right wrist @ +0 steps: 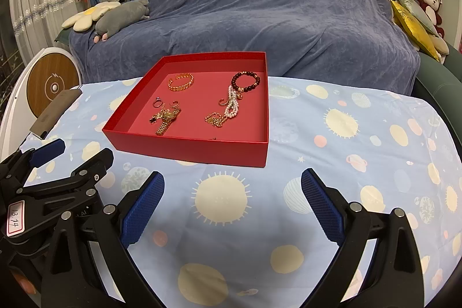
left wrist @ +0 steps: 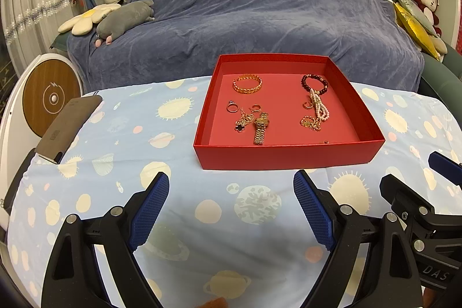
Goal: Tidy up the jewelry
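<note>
A shallow red box sits on the planet-print cloth. Inside lie a gold bangle, a dark bead bracelet, a pearl strand, a gold watch, a gold chain, rings and a black clover pendant. My left gripper hangs open in front of the box, nothing between its blue pads. My right gripper is open too, level with the box's near right corner, its pads bare.
A blue-covered sofa with plush toys stands behind the table. A grey flat case lies at the table's left edge beside a round wooden-faced device. Bare cloth spreads right of the box.
</note>
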`<move>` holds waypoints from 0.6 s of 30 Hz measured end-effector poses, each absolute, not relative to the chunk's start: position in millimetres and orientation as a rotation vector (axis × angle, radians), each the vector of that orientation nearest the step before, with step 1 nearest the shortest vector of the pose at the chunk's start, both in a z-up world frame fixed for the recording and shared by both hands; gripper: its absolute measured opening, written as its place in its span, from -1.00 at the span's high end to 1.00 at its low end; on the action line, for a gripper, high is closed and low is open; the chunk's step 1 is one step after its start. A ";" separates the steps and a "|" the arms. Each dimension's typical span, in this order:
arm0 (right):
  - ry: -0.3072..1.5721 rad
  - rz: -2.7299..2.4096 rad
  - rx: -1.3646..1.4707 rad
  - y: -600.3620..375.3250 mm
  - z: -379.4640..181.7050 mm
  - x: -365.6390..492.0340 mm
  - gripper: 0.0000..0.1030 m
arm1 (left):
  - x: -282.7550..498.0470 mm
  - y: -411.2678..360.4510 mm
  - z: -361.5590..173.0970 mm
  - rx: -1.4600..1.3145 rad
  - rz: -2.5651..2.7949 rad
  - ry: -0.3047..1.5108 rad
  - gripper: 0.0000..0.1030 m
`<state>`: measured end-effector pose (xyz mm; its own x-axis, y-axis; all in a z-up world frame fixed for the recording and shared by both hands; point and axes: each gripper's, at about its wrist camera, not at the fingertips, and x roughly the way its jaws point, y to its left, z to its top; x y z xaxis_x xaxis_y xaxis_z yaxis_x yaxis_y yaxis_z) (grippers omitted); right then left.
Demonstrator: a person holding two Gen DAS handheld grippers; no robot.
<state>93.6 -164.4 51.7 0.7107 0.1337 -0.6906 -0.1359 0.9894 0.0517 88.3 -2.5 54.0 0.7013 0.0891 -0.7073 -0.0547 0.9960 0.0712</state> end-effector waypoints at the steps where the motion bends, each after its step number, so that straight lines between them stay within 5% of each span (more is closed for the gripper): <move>1: 0.766 0.150 -0.002 -164.0 52.0 93.9 -0.81 | 88.4 -2.5 54.5 0.048 0.082 0.788 -0.66; 18: 0.768 0.151 0.003 -162.9 52.8 93.7 -0.81 | 86.5 -1.5 55.0 0.043 0.090 0.781 -0.66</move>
